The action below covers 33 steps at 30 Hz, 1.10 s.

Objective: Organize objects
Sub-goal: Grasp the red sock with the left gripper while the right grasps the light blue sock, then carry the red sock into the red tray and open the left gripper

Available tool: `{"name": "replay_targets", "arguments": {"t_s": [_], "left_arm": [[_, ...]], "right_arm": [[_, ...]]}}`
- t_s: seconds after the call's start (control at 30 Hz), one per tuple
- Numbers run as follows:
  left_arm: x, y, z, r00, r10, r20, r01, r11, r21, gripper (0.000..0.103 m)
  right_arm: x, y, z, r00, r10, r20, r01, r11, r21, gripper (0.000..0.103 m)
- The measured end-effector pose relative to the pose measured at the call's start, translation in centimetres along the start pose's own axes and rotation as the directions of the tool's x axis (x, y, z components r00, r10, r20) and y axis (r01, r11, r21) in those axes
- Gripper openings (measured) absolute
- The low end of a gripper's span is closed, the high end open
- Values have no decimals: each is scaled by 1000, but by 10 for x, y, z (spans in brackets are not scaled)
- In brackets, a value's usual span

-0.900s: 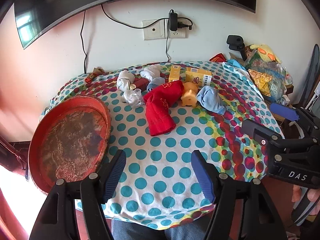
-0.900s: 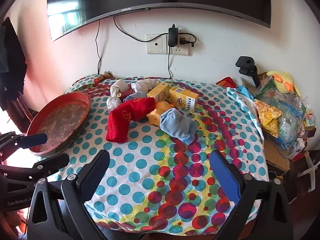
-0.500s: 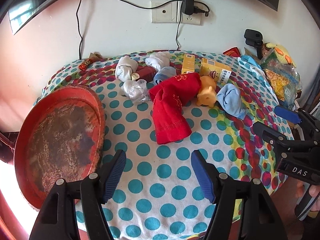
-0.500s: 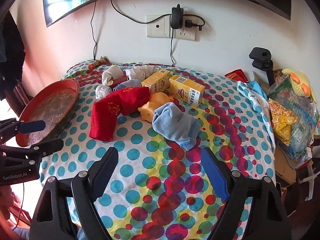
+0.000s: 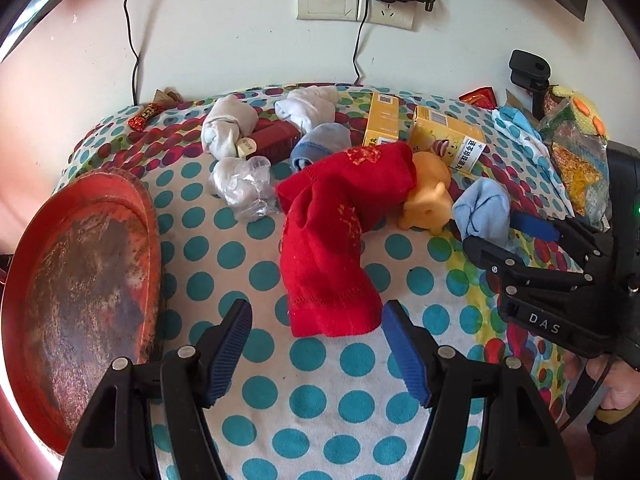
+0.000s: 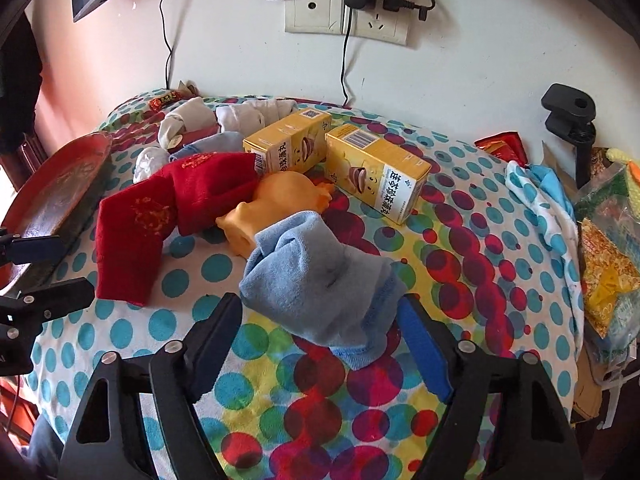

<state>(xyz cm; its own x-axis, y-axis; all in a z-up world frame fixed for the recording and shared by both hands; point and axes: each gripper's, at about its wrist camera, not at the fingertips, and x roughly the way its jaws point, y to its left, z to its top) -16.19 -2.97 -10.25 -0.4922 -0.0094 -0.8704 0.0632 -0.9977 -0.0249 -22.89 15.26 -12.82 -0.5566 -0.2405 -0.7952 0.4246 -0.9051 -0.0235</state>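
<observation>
Pretty bright daylight on my feeds, pinkish glare blowing out the left edge, heavy fisheye bending with dark corners, everything mostly sharp.

Heaped at centre frame on a table [image 5: 320,400]: long sock [image 5: 332,240] left of toy pig [image 5: 428,200], rolled sock [image 6: 320,280] lower right, two cartons [image 6: 376,176] behind, tray [image 5: 80,280] at far left.

A polka-dot bench [image 5: 320,400] carries a red tray [image 5: 80,280], red sock [image 5: 328,240], blue sock [image 6: 320,280], yellow toy [image 6: 276,204], two yellow boxes [image 6: 376,176] and rolled socks [image 5: 228,128].
</observation>
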Motion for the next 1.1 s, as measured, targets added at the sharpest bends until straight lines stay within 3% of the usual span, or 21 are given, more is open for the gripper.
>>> {"name": "replay_targets", "arguments": {"t_s": [0.1, 0.3, 0.43, 0.5, 0.73, 0.83, 0.97, 1.1], "left_arm": [[6, -2, 8, 1000, 0, 1, 0, 1000, 11, 70], [22, -3, 13, 1000, 17, -26, -16, 1000, 3, 70], [29, -8, 15, 999, 39, -29, -39, 999, 21, 70], [31, -10, 16, 999, 43, -27, -42, 999, 33, 70], [44, -15, 17, 999, 35, -32, -33, 998, 51, 69], [47, -14, 17, 999, 45, -26, -44, 997, 62, 44], [46, -7, 17, 999, 15, -34, -14, 999, 36, 33], [36, -4, 17, 999, -11, -34, 12, 999, 40, 29]], "right_arm": [[14, -6, 3, 998, 63, -10, -62, 998, 19, 49], [12, -10, 2, 996, 76, 53, -78, 996, 42, 29], [7, -26, 2, 995, 23, 97, -34, 993, 116, 27], [8, -30, 2, 994, -45, 100, 31, 990, 139, 27], [17, -31, 0, 993, -65, 96, 50, 987, 151, 27], [17, -33, 0, 994, -60, 94, 44, 985, 165, 27], [20, -30, 0, 994, -83, 76, 70, 985, 160, 27], [23, -27, 2, 993, -100, 65, 90, 985, 150, 27]]}}
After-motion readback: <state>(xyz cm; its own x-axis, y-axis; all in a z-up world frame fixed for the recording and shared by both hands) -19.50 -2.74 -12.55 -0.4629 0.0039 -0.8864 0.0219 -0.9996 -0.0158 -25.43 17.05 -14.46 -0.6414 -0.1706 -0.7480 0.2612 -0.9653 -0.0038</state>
